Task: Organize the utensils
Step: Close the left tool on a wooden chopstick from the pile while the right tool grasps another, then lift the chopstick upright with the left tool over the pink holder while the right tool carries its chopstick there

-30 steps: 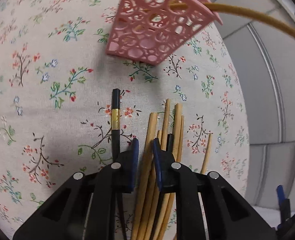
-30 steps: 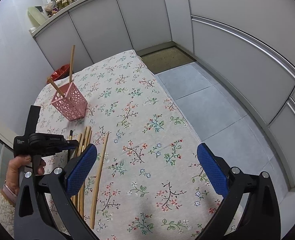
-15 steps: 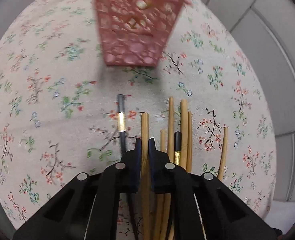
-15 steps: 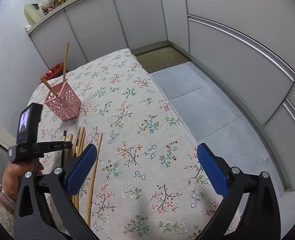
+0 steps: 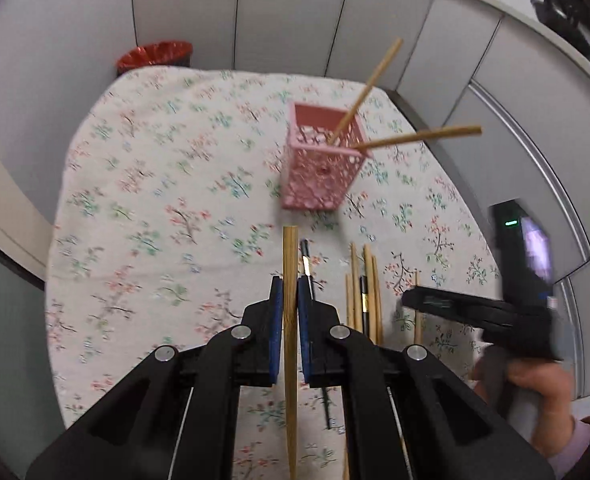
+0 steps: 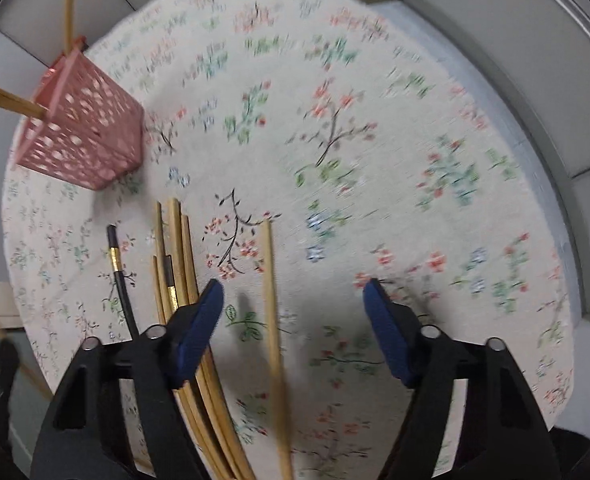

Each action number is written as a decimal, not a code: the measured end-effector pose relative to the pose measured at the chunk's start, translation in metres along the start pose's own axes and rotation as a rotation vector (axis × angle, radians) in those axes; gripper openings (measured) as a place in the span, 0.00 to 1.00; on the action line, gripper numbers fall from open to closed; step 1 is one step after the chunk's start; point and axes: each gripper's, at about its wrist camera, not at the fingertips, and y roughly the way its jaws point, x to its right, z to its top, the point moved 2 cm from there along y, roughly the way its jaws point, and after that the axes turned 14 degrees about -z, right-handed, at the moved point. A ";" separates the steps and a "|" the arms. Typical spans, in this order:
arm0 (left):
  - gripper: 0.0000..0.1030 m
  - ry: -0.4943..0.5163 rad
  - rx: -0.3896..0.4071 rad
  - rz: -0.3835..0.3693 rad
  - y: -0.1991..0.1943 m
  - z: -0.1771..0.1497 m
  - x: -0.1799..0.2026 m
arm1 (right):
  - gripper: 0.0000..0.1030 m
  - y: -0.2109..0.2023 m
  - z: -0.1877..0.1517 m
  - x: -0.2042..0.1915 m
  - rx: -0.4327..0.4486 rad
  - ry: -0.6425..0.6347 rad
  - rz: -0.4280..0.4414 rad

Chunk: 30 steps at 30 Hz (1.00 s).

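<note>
- Clamping a single wooden chopstick (image 5: 290,320), the left gripper (image 5: 290,300) has its blue pads pressed on both sides of the stick, which is raised clear of the floral tablecloth (image 5: 147,184).
- Right gripper (image 6: 291,300): its jaws have just been closing but are apart; a lone wooden chopstick (image 6: 271,312) lies on the cloth between them, touched by neither pad.
- Just left of that stick, a bundle of wooden chopsticks (image 6: 179,256) lies on the cloth with a black one among them; a second black chopstick with a gold band (image 6: 118,268) lies further left, apart from the bundle.
- Pink perforated holder (image 5: 321,168) stands upright on the cloth beyond the loose sticks, with two wooden chopsticks (image 5: 375,76) leaning out of its top.
- A hand (image 5: 535,392) grips the right tool's handle at the table's edge.
</note>
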 end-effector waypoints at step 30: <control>0.07 0.099 0.222 -0.079 -0.112 -0.036 0.086 | 0.04 -0.172 -0.094 0.084 0.632 -0.092 0.353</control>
